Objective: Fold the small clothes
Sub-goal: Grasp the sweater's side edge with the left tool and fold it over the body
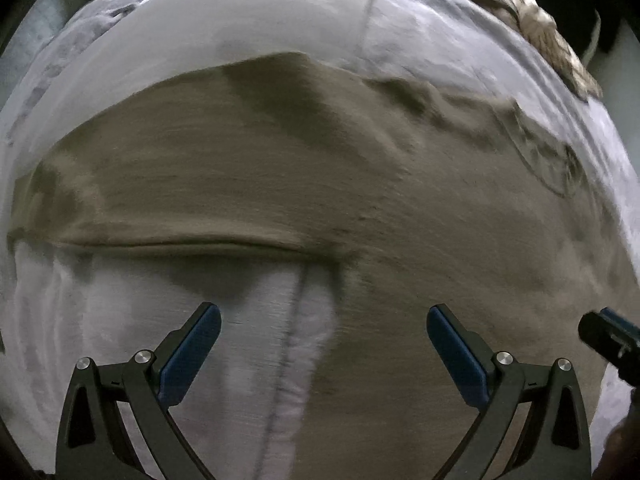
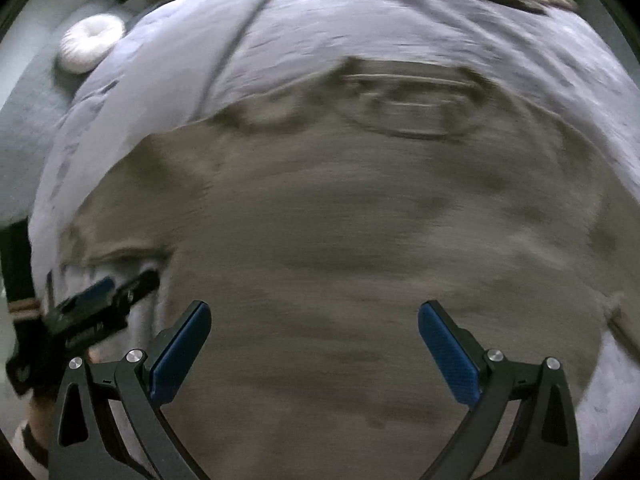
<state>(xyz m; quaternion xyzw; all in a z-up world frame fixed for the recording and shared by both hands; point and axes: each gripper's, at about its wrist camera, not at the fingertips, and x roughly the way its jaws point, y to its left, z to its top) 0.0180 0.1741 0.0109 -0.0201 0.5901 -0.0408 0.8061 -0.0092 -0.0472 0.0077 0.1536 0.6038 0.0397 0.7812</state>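
Bedding (image 1: 460, 32), pale lilac and rumpled, under olive shirt (image 2: 340, 240).

Both of my grippers are wide open right now, nothing pinched in either. My left gripper (image 1: 324, 322) has its 2 blue pads (image 1: 192, 354) spread far apart, pointing forward and down. My right gripper (image 2: 314, 318) looks the same, pads (image 2: 448, 354) splayed. They're side by side: each one's tip pokes into the other's camera edge (image 1: 610, 340) (image 2: 100, 300).
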